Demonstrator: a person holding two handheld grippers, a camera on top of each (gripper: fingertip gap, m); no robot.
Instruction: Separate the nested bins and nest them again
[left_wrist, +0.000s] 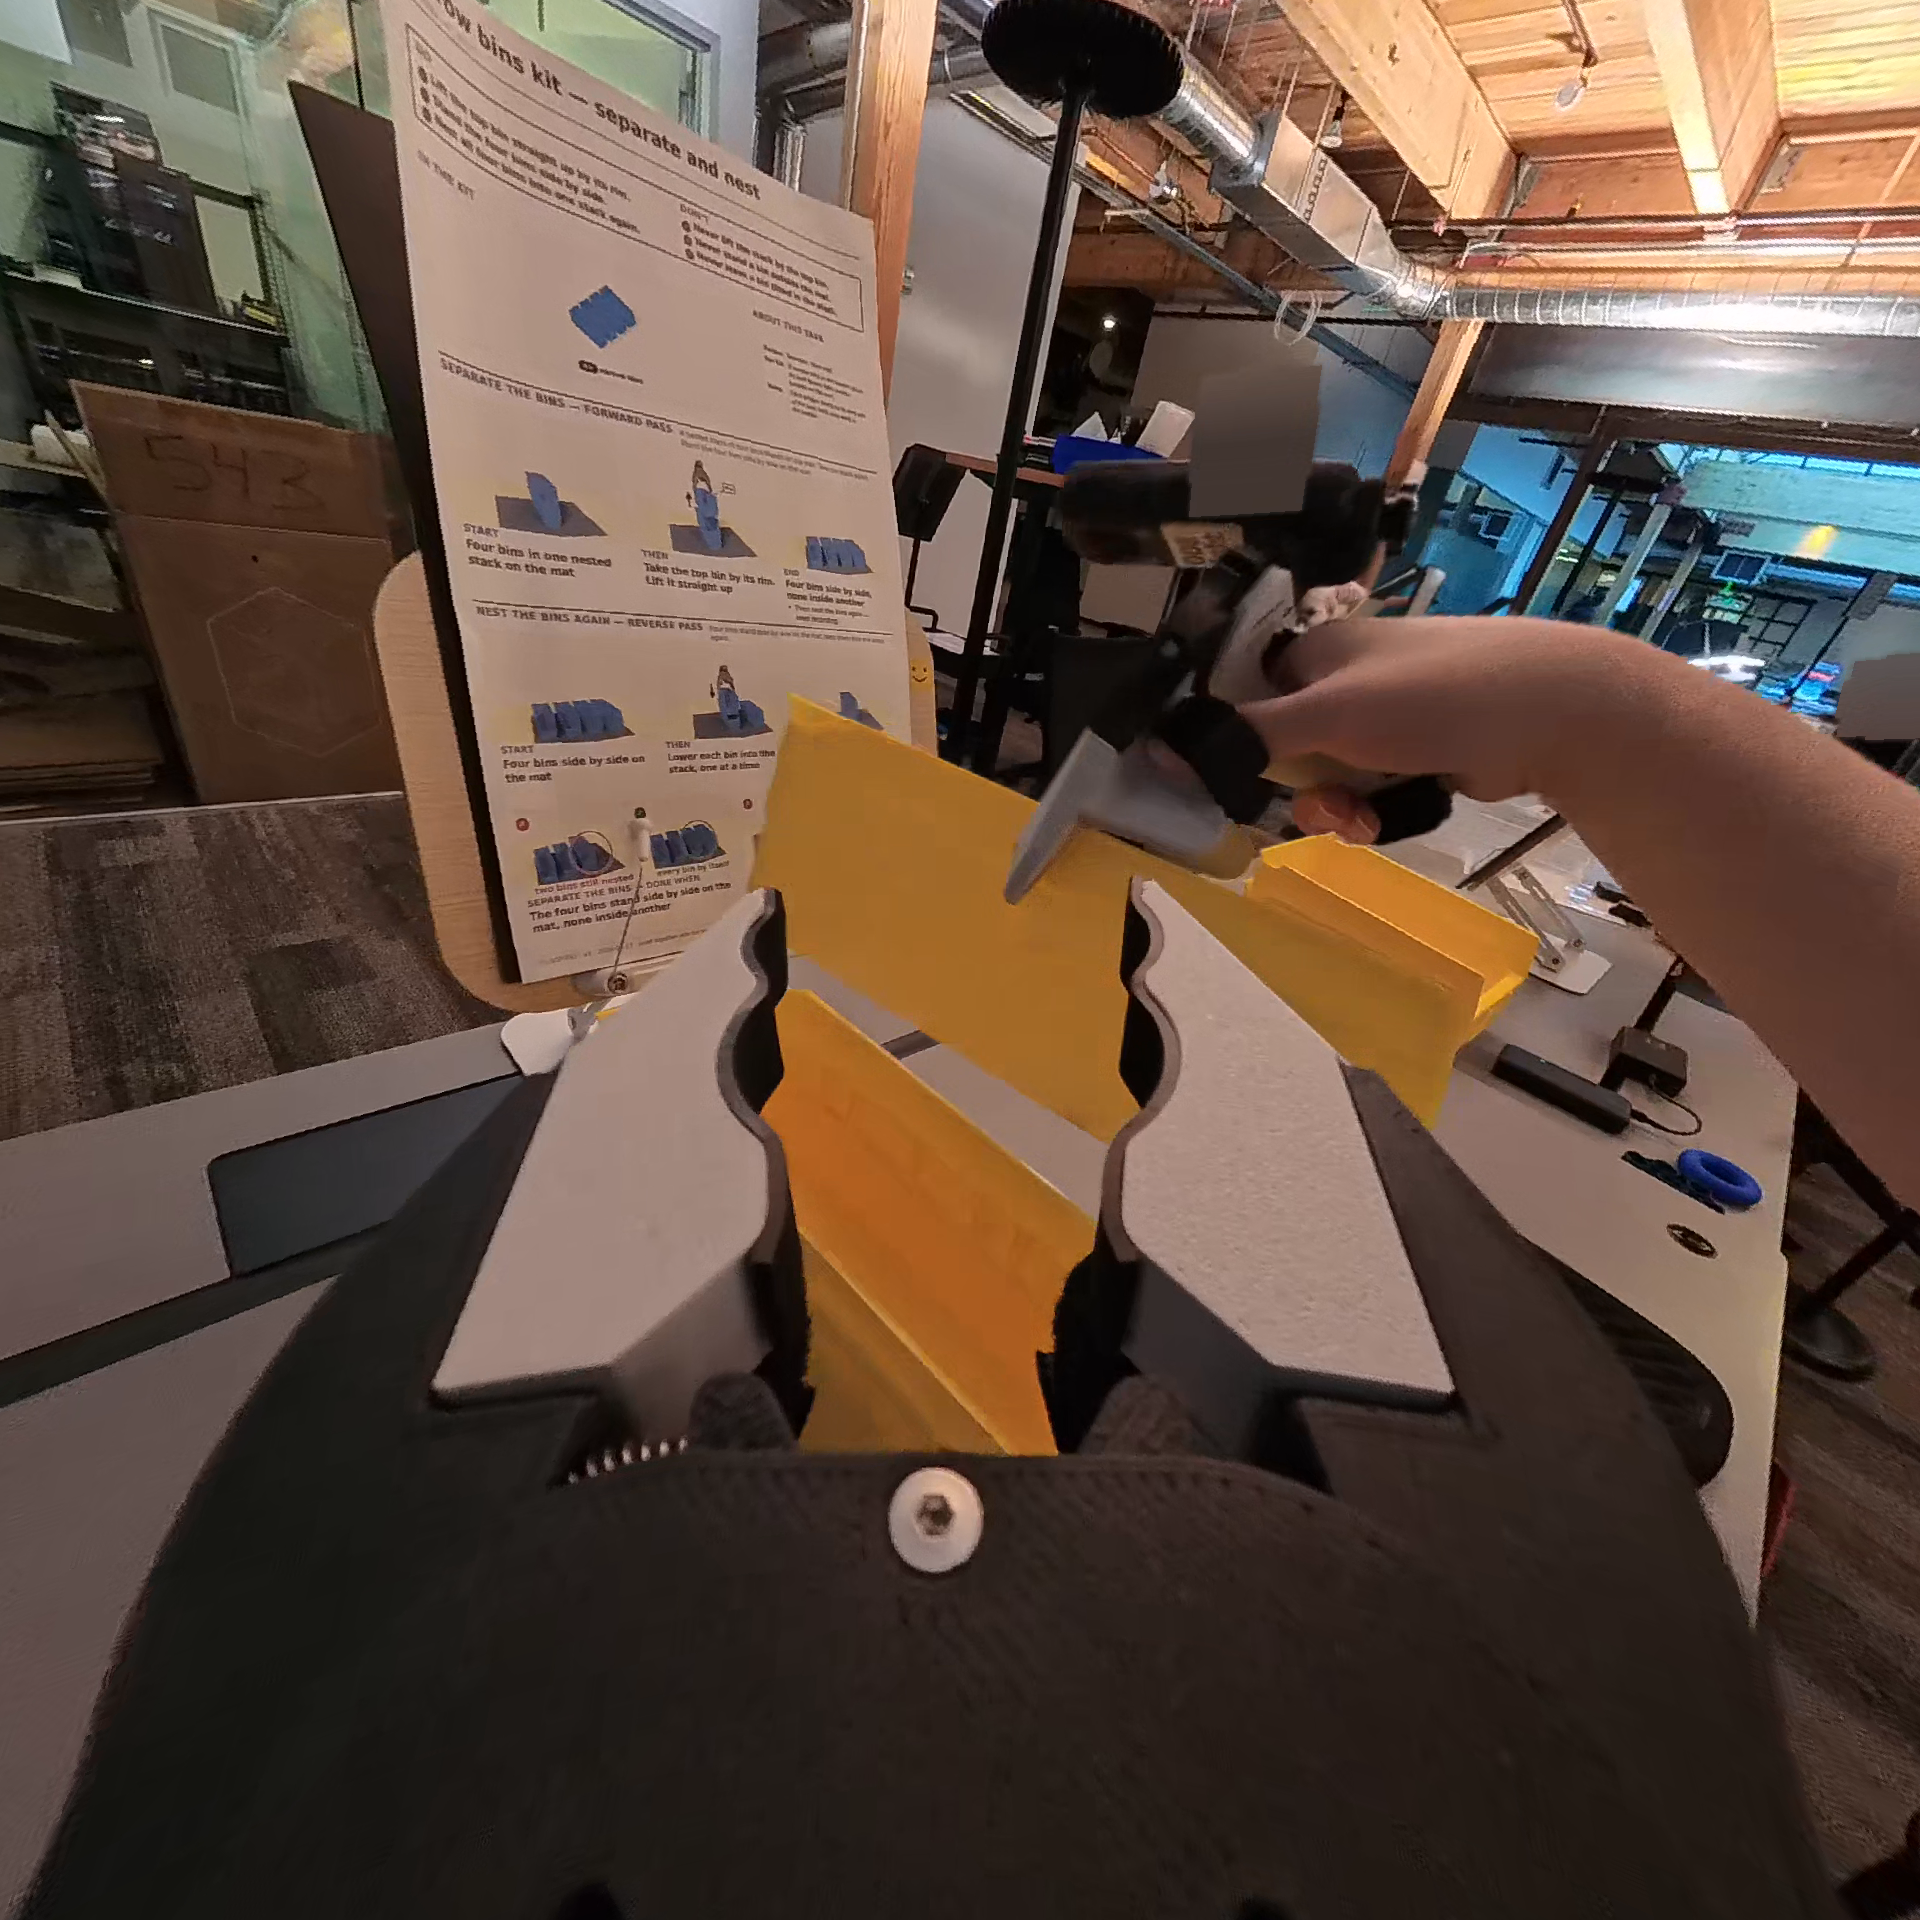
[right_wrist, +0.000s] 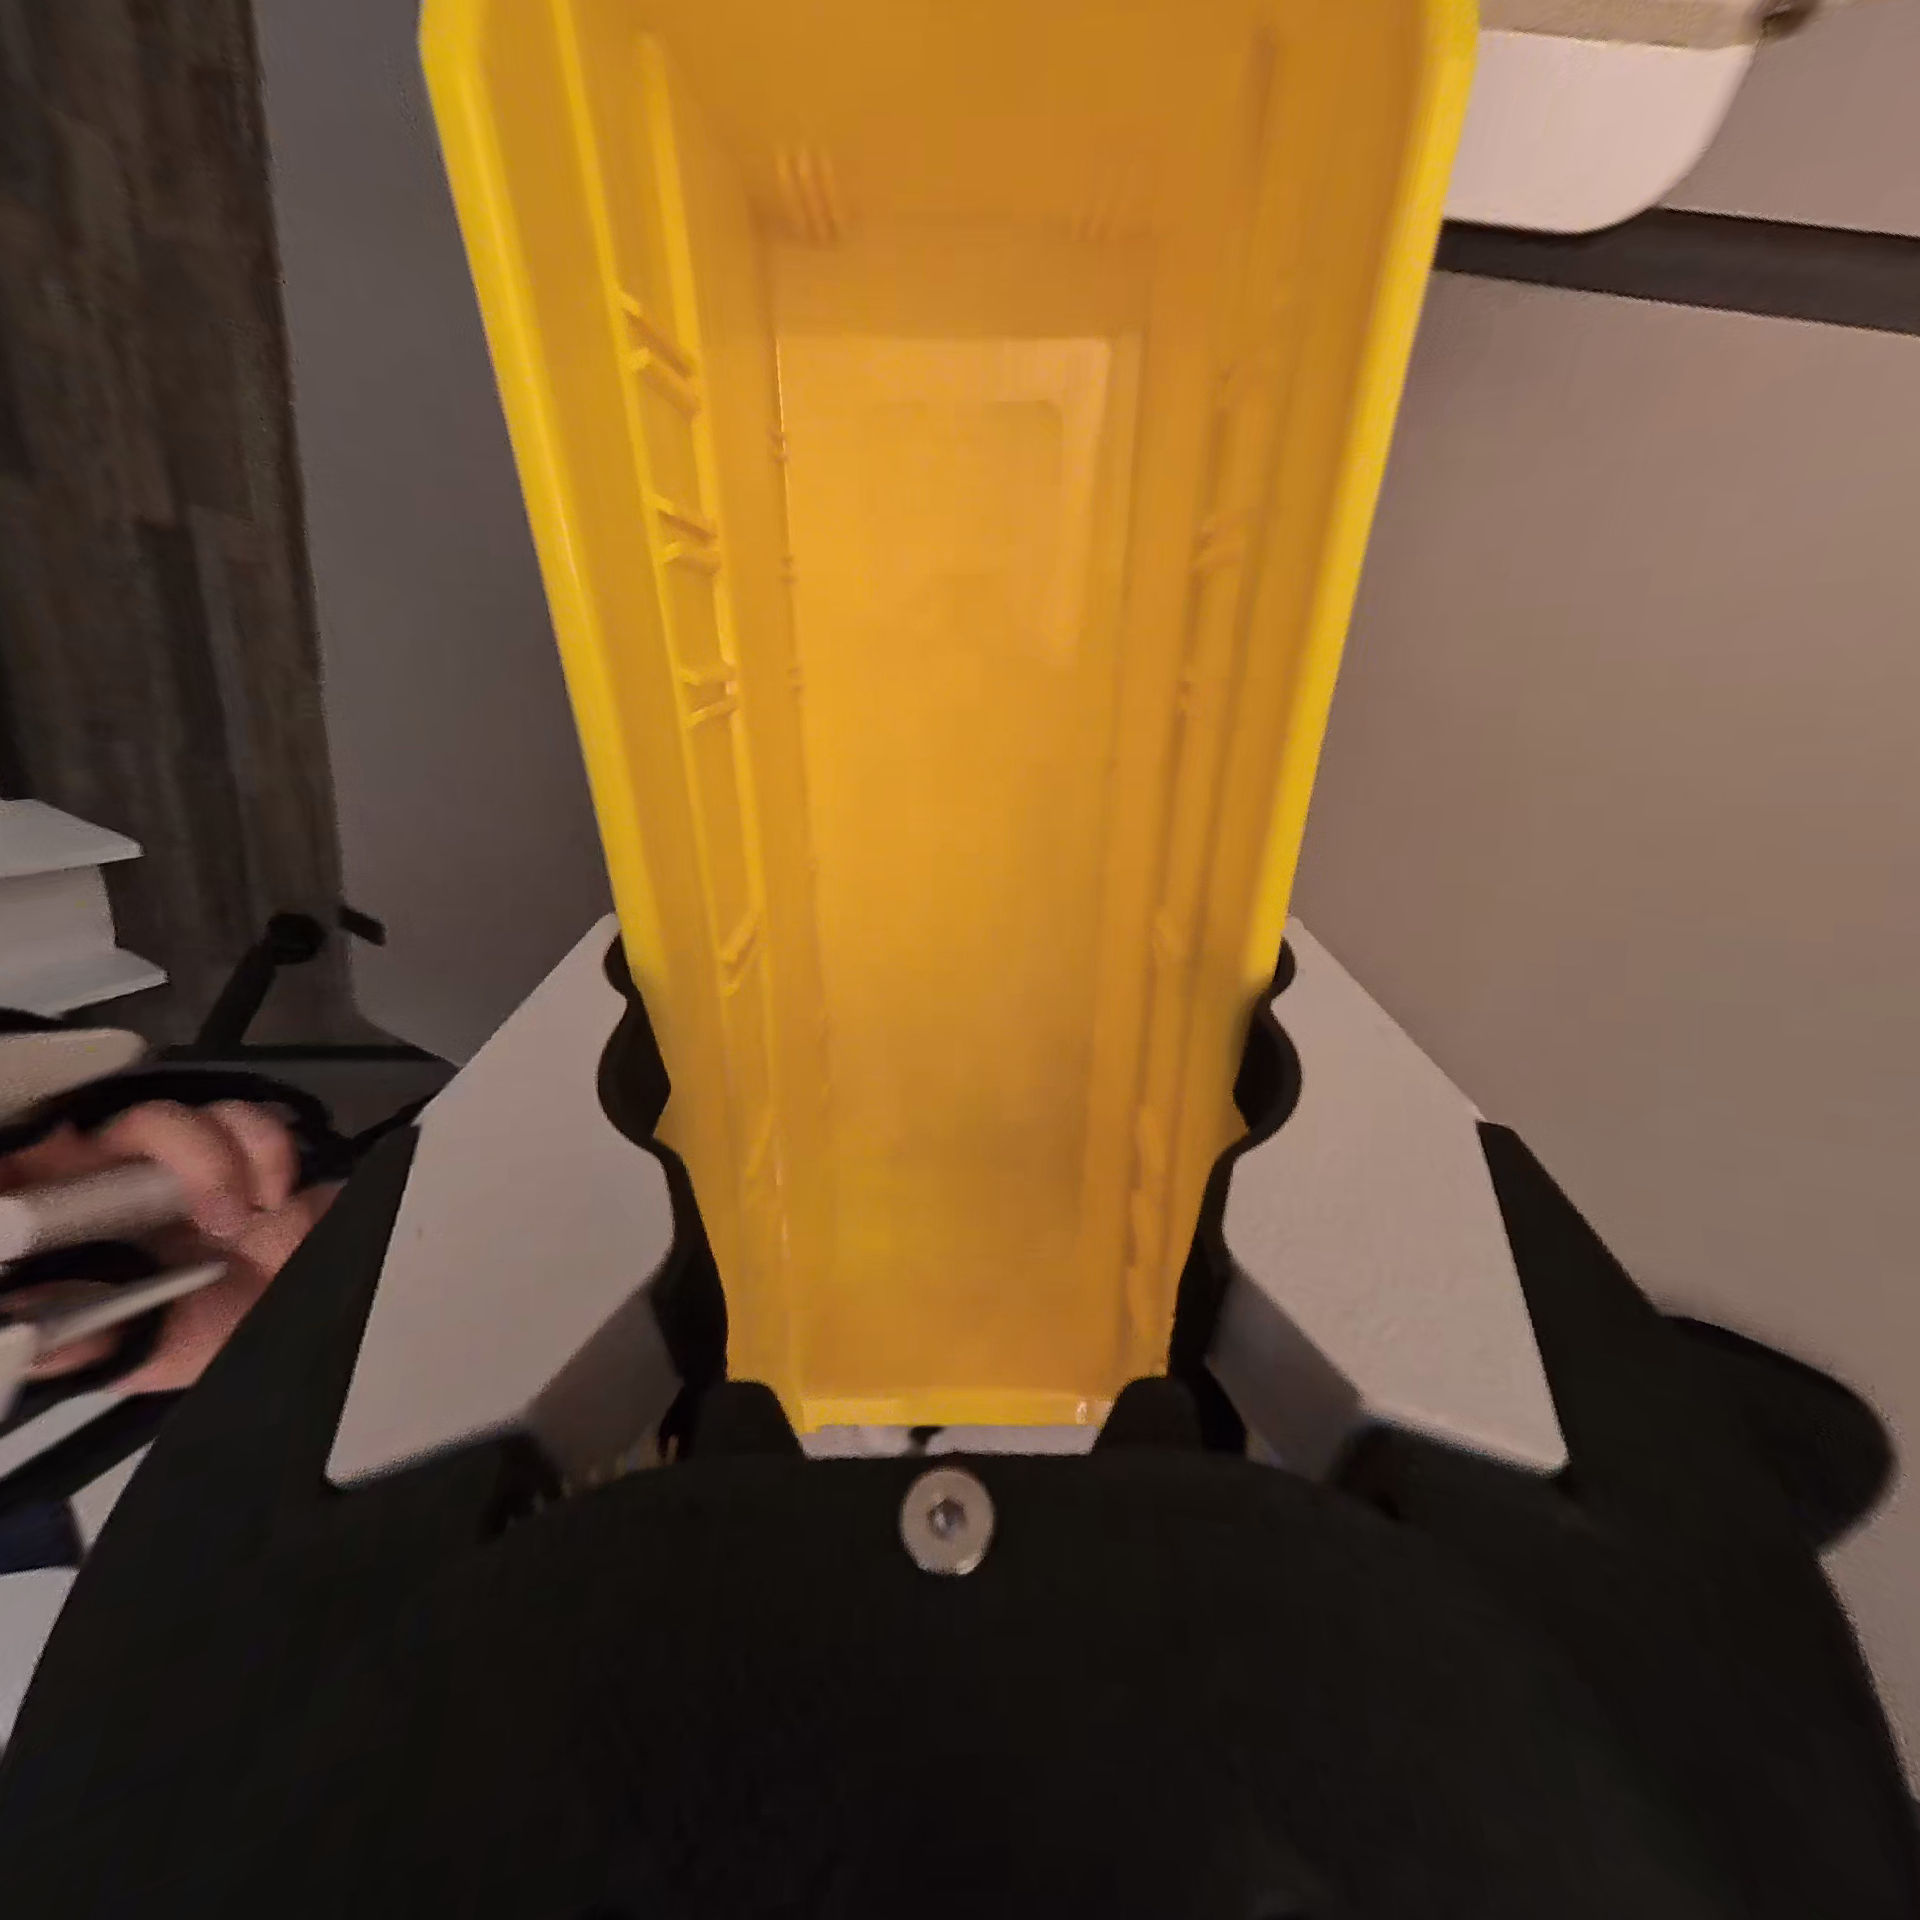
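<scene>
**A:** ok so what's going on with the right gripper (right_wrist: 951, 971)? Looks jammed full of yellow.

**B:** yeah, it's clamped across a yellow bin (right_wrist: 935, 623). Both dark wavy pads (right_wrist: 629, 1049) press on the bin's outer side walls, one each side, and you look straight down into its open inside, ribs along the walls and all. The bin runs away from the camera along the fingers.

**A:** and from the other camera?

**B:** the left wrist view shows that same bin (left_wrist: 935, 935) up in the air, tilted, well above the tabletop (left_wrist: 1621, 1174), with the right gripper (left_wrist: 1132, 821) and the person's hand (left_wrist: 1455, 717) on its upper edge. It's motion-blurred there.

**A:** left gripper (left_wrist: 951, 914) doing anything?

**B:** there's a second yellow bin (left_wrist: 914, 1226) sitting between its fingers, down low near the base of the jaws. Fingertips stand apart. Can't tell if the pads actually squeeze it, since the contact spots are hidden by the fingers themselves.

**A:** so the two bins are apart?

**B:** from this angle, yes, a strip of grey table shows between them.

**A:** background stuff?

**B:** an instruction sheet (left_wrist: 644, 520) stands upright on a wooden board at the table's far edge, a dark mat (left_wrist: 343, 1174) lies toward the left edge, and a blue ring (left_wrist: 1720, 1179) sits near the right edge.
</scene>
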